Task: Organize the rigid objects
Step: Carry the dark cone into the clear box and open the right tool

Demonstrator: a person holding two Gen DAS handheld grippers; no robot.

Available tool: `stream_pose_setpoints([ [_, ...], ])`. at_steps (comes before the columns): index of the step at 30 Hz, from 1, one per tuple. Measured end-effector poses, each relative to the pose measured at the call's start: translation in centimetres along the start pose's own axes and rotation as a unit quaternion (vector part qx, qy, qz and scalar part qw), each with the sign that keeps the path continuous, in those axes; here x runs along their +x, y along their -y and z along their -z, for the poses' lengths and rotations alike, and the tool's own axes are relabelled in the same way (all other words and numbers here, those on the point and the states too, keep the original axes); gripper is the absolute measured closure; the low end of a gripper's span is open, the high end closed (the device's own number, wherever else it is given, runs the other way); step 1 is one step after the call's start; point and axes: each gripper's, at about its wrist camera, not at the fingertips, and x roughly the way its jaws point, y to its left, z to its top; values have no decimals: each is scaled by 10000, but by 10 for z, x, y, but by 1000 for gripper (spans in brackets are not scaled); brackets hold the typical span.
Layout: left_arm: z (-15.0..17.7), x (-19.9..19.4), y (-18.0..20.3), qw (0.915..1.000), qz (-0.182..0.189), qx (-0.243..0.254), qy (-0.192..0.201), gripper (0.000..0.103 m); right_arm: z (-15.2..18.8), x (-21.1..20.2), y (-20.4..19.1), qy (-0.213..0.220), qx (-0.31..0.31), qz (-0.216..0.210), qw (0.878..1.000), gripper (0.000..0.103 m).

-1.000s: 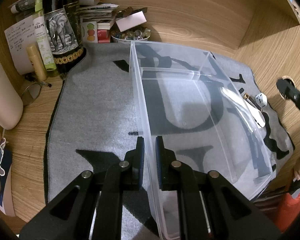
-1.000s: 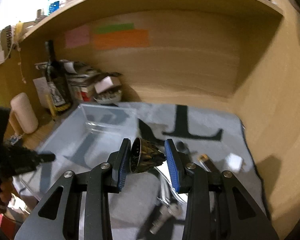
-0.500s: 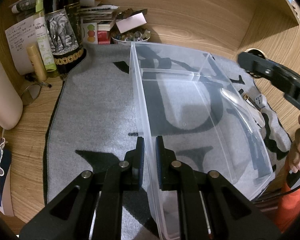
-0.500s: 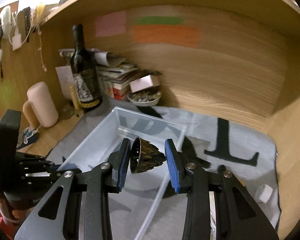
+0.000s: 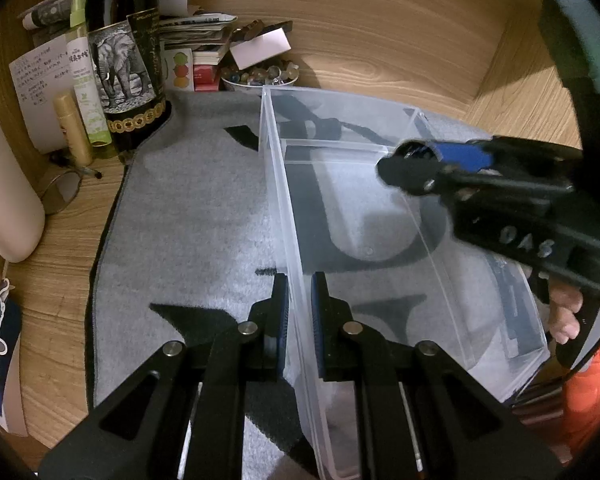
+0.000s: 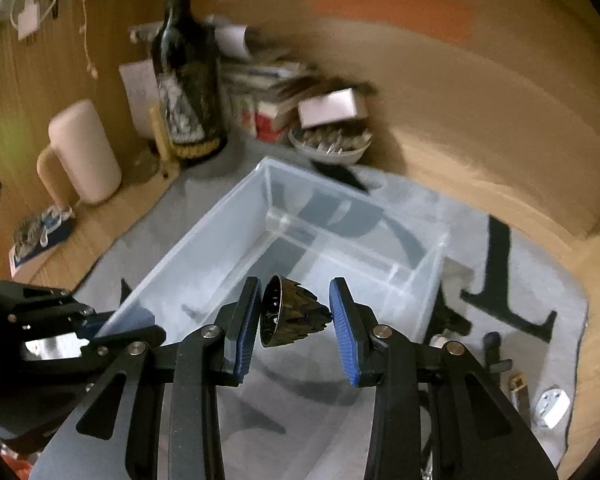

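Dark wine bottle [image 5: 126, 60] – elephant label, bowl of stones [image 5: 260, 77], book stack [image 5: 198, 40], grey mat [image 5: 188, 216]

right gripper [image 6: 294, 314] clamping a dark ridged cone-shaped piece [image 6: 290, 312], above clear plastic bin [image 6: 204, 232] on grey mat [image 6: 540, 280]

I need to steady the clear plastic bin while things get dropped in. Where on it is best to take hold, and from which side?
Grip the clear bin by its thin upright side wall, coming down from above so one finger goes inside and one outside. The wall is flat, straight and narrow, its top edge open. The left gripper is shut on it just so, clear of the inner divider.
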Motion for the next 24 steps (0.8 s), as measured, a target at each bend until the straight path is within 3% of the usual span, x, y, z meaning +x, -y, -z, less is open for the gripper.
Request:
stream_pose_setpoints([
  [6, 0, 0, 0, 10000, 7, -15, 8, 92, 2, 15, -7, -384, -182, -28, 9991, 70],
  [12, 0, 0, -1, 10000, 10, -15, 9, 92, 1, 15, -7, -416, -177, 31, 9990, 70],
  [17, 0, 0, 1, 10000, 4, -16, -2, 92, 1, 8, -6, -278, -150, 62, 9995, 60],
  [21, -1, 1, 1, 10000, 5, -22, -5, 92, 1, -6, -4, -22, -108, 109, 9999, 44],
  [24, -1, 2, 2, 10000, 5, -26, -11, 92, 1, -18, -1, 156, -58, 163, 9997, 40],
])
